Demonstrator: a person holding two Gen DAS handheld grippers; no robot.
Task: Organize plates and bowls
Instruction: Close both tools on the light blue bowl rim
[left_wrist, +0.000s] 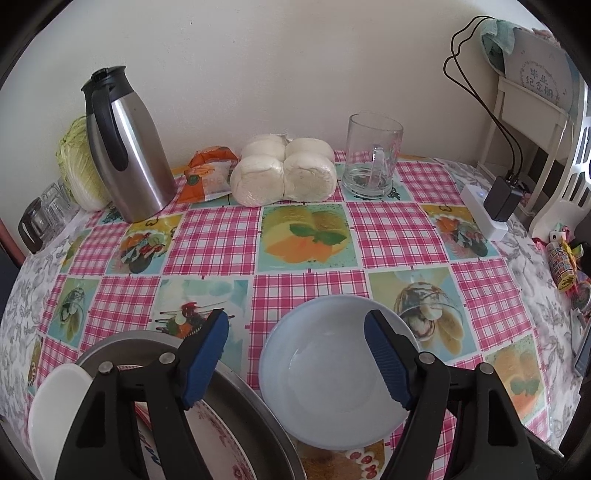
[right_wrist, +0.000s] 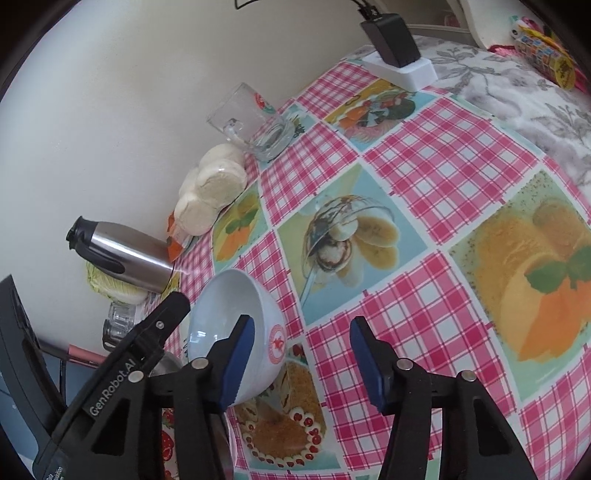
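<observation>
Your left gripper (left_wrist: 295, 363) holds its fingers apart around the blue bowl (left_wrist: 325, 376), not squeezing. Your right gripper (right_wrist: 303, 363) is loose too, holding nothing.

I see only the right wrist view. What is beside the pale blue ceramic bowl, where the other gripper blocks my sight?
Observer: A round grey metal basin, holding a white dish with pink floral rim.
Operator: How does the left gripper stand to the bowl?
Observer: The left gripper is open: one pad is over the inside of the pale blue bowl, the other outside it, over the basin.
Operator: Anything else to sort?
Observer: A plain white plate overlaps the basin's edge, on the side away from the bowl.
</observation>
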